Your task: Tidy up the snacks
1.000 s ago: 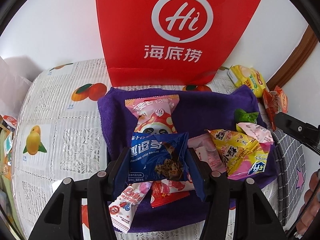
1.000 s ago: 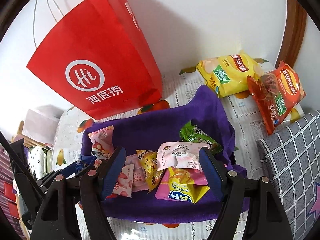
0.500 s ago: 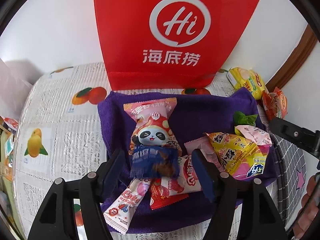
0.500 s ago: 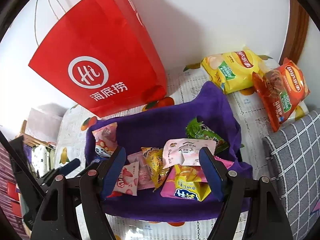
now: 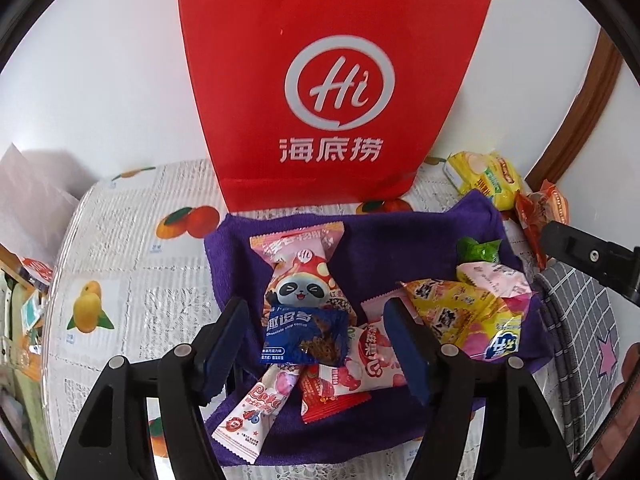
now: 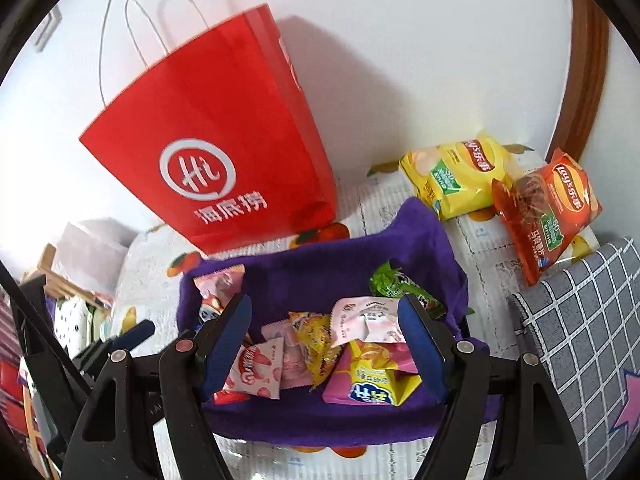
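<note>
A purple cloth (image 5: 380,248) lies on the table and bears several snack packets. A blue chocolate chip cookie packet (image 5: 306,338) lies on a pink panda packet (image 5: 300,268). My left gripper (image 5: 320,344) is open and empty, with its jaws on either side of the blue packet and above it. My right gripper (image 6: 328,344) is open and empty above a pink packet (image 6: 370,316), a yellow packet (image 6: 316,340) and a green packet (image 6: 390,282) on the cloth (image 6: 320,268).
A red paper bag (image 5: 332,80) stands behind the cloth by the wall; it also shows in the right wrist view (image 6: 216,140). A yellow chip bag (image 6: 456,184) and an orange chip bag (image 6: 548,212) lie at the back right. A grey checked cushion (image 6: 580,340) is at right.
My left gripper has let go of the blue cookie packet, opened and drawn back; the packet now lies on the panda packet. My right gripper has stayed open, shifting slightly.
</note>
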`<control>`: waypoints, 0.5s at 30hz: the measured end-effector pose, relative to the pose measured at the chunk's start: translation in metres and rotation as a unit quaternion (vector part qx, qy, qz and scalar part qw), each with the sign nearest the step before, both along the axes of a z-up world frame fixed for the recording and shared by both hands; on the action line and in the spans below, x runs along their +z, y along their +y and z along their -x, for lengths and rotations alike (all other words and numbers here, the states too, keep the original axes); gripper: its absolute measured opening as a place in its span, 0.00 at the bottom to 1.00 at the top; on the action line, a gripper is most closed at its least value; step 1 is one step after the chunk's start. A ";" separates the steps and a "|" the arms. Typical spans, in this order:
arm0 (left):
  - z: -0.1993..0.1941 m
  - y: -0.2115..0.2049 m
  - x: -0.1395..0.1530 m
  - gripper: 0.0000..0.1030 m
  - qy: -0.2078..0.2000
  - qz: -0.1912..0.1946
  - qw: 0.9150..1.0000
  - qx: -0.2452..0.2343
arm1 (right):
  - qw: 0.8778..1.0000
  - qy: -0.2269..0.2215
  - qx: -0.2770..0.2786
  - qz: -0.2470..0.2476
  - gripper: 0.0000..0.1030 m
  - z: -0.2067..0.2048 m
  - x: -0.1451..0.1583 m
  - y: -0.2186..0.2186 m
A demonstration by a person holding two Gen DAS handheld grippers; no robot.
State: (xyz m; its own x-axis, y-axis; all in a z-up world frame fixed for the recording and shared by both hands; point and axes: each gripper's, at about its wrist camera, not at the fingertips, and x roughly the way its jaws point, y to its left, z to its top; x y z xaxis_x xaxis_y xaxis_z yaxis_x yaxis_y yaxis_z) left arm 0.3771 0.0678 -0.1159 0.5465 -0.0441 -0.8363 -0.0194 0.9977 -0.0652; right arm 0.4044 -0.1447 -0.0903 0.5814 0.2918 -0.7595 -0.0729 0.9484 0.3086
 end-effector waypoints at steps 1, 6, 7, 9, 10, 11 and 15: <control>0.001 -0.001 0.002 0.66 -0.001 0.002 1.000 -0.003 | 1.000 -0.003 -0.004 0.000 0.73 0.001 0.001 0.002; 0.013 -0.004 0.020 0.67 -0.020 0.005 1.000 -0.014 | 0.999 -0.019 -0.001 0.043 0.73 0.020 0.008 0.020; 0.015 -0.004 0.023 0.70 -0.023 0.003 1.000 -0.016 | 0.998 -0.025 -0.006 0.052 0.73 0.026 0.010 0.021; 0.019 -0.006 0.029 0.70 -0.026 -0.003 0.999 -0.021 | 0.997 -0.019 -0.012 0.071 0.73 0.037 0.010 0.021; 0.022 -0.007 0.032 0.70 -0.027 -0.008 0.999 -0.021 | 0.997 -0.014 -0.005 0.071 0.73 0.045 0.010 0.020; 0.025 -0.007 0.035 0.70 -0.030 -0.007 0.999 -0.021 | 0.997 -0.011 -0.004 0.070 0.73 0.052 0.011 0.016; 0.049 -0.010 0.049 0.70 -0.039 -0.002 0.999 -0.025 | 0.995 -0.021 -0.012 0.092 0.73 0.091 0.019 0.002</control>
